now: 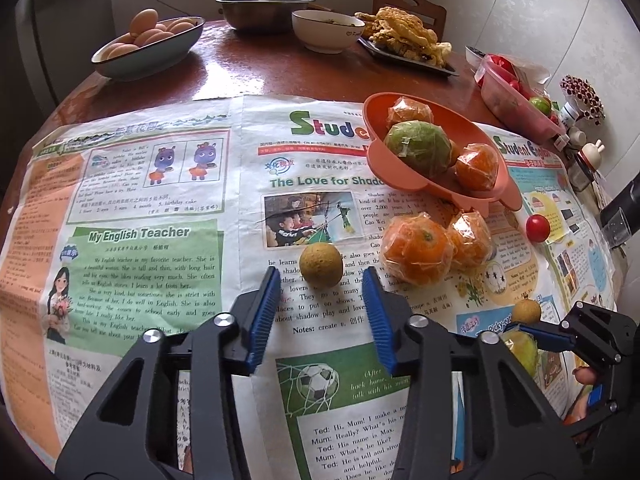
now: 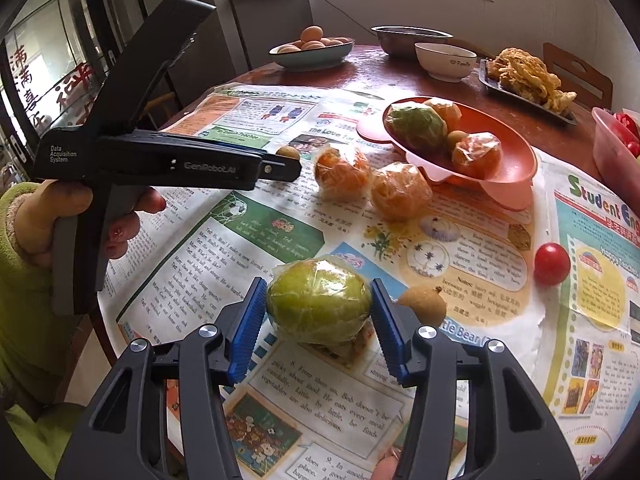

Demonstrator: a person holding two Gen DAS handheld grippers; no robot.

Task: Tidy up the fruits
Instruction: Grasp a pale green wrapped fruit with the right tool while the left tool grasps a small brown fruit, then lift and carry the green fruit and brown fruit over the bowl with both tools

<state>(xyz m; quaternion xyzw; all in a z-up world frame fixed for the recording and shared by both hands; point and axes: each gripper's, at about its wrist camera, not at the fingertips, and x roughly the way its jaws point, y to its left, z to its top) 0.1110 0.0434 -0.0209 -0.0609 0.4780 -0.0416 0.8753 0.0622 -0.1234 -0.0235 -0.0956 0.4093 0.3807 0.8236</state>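
An orange fruit tray holds a wrapped green fruit, two wrapped oranges and a small brown fruit. Two wrapped oranges lie on the newspaper in front of it. My left gripper is open, just short of a small brown longan. My right gripper has its pads on both sides of a wrapped green fruit that rests on the paper. Another longan and a cherry tomato lie to the right.
Newspaper covers the round wooden table. At the back stand a bowl of eggs, a steel bowl, a white bowl and a tray of fried food. A plastic box of tomatoes sits at the right.
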